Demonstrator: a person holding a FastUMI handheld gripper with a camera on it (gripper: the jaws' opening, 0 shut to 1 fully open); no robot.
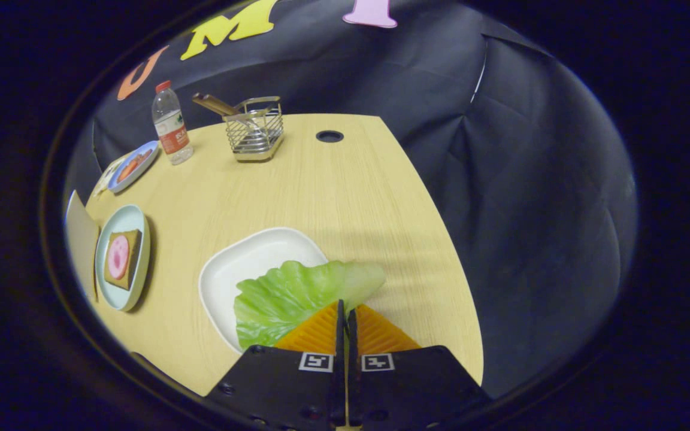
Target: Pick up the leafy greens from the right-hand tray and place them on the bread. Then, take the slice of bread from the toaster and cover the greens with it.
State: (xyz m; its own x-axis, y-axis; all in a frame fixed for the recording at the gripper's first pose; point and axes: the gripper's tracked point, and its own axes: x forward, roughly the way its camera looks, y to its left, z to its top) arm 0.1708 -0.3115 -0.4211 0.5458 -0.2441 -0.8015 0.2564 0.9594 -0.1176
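The leafy greens point(297, 293) were pale green on a white tray point(243, 263), the worktop point(345, 191) light wood-grained, the far-left plate point(118, 257) pale blue.

The leafy greens point(297, 296), one pale green crinkled lettuce leaf, lie over the near right edge of a white square tray point(243, 263), just ahead of the closed fingers. Far to the left, a brown bread point(122, 258) slice bearing a pink round sits flat on a pale blue plate point(135, 218).
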